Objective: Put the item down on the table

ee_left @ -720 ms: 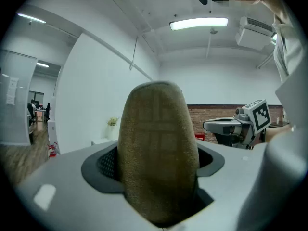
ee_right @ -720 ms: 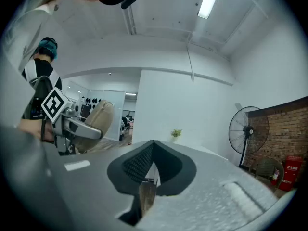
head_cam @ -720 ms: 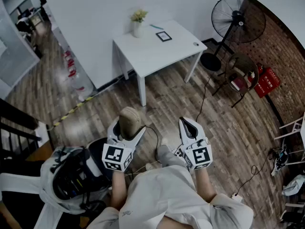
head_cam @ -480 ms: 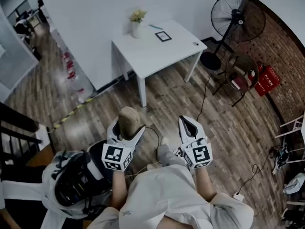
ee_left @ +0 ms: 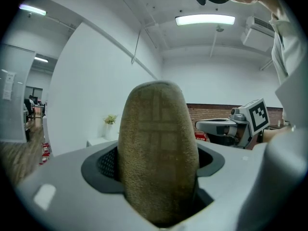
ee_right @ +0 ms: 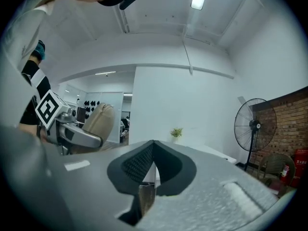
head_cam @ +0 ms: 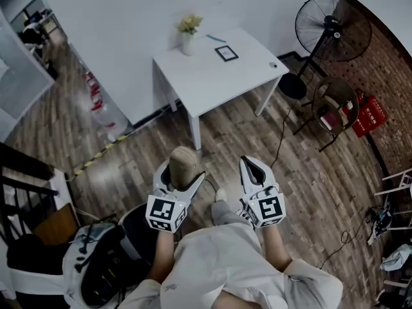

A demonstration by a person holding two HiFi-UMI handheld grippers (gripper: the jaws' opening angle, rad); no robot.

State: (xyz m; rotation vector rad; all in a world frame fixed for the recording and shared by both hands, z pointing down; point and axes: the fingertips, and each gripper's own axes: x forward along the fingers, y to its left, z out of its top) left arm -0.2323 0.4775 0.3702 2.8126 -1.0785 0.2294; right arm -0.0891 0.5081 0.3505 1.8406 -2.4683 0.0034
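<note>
My left gripper is shut on a tan, fuzzy, oval item that stands upright between its jaws, held at waist height over the wooden floor. In the left gripper view the item fills the gap between the jaws, a faint grid pattern on its face. My right gripper is beside it, shut with nothing in it; in its own view the jaws meet in a closed point. The white table stands ahead by the wall, well beyond both grippers.
On the table are a potted plant, a small framed picture and a small dark object. A standing fan, a round chair and a red box stand to the right. Cables run across the floor. A stair rail is at left.
The head view has shifted slightly, so the fan and table sit a little further right. Both grippers keep their pose, the left still shut on the tan item.
</note>
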